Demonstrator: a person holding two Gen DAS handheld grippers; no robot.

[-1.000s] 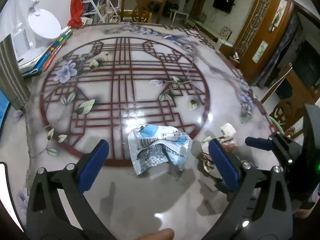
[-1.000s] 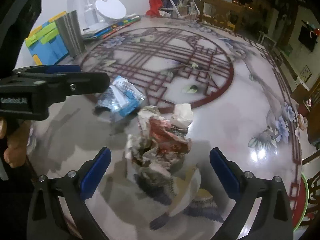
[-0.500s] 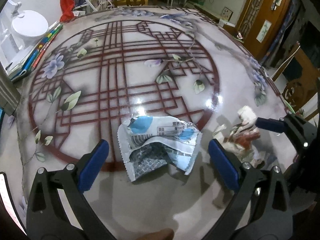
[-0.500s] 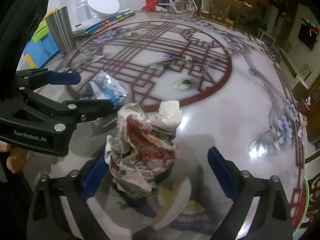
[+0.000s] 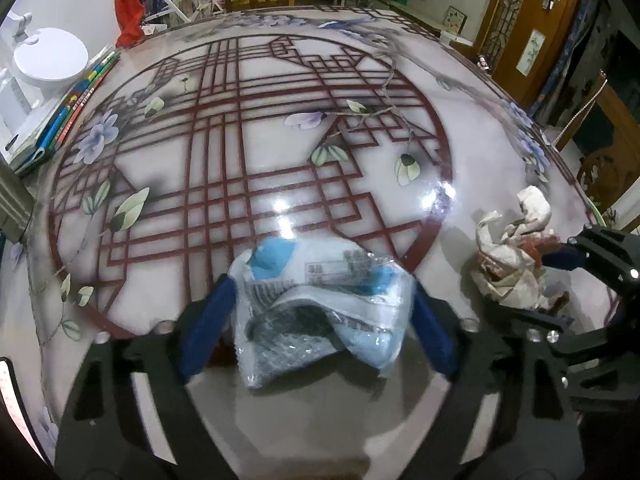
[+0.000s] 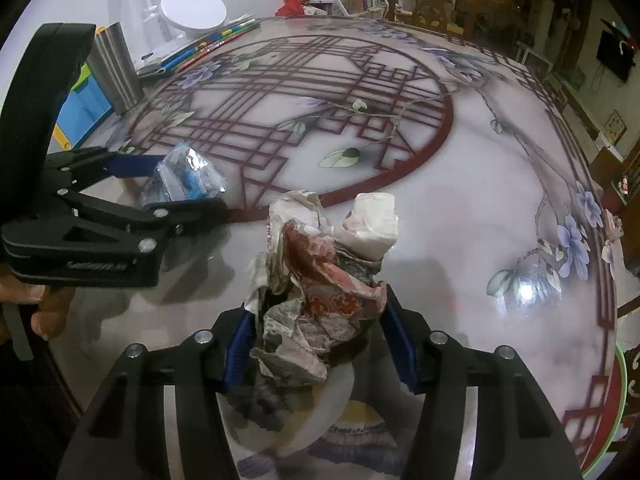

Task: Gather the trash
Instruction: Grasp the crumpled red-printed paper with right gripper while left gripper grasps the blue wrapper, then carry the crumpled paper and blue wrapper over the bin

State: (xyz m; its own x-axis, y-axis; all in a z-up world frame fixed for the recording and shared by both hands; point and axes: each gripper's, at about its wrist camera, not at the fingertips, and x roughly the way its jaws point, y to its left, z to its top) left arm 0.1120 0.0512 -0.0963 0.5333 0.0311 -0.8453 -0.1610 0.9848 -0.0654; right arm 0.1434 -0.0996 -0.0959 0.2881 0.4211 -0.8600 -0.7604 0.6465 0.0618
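Observation:
A crumpled blue-and-white plastic wrapper (image 5: 320, 312) lies on the round patterned table (image 5: 256, 128), between the blue pads of my left gripper (image 5: 320, 320). The jaws are closing and both pads touch the wrapper's edges. A wad of red-printed crumpled paper (image 6: 324, 280) stands between my right gripper's (image 6: 320, 344) pads, which are closing and squeeze it at its base. In the left wrist view the paper wad (image 5: 508, 256) and right gripper (image 5: 556, 288) sit at the right. The right wrist view has the left gripper (image 6: 176, 184) around the wrapper (image 6: 180, 178) at the left.
A white lamp base (image 5: 50, 54) and coloured books (image 5: 76, 108) lie at the table's far left. A ribbed metal cup (image 6: 114, 68) and a blue box (image 6: 82, 108) stand nearby. A hand (image 6: 44, 308) holds the left gripper. Wooden chairs stand beyond the far edge.
Both grippers have sunk toward the table and narrowed. The left pads went from wide apart to touching the wrapper's edges. The right pads have closed onto the paper wad.

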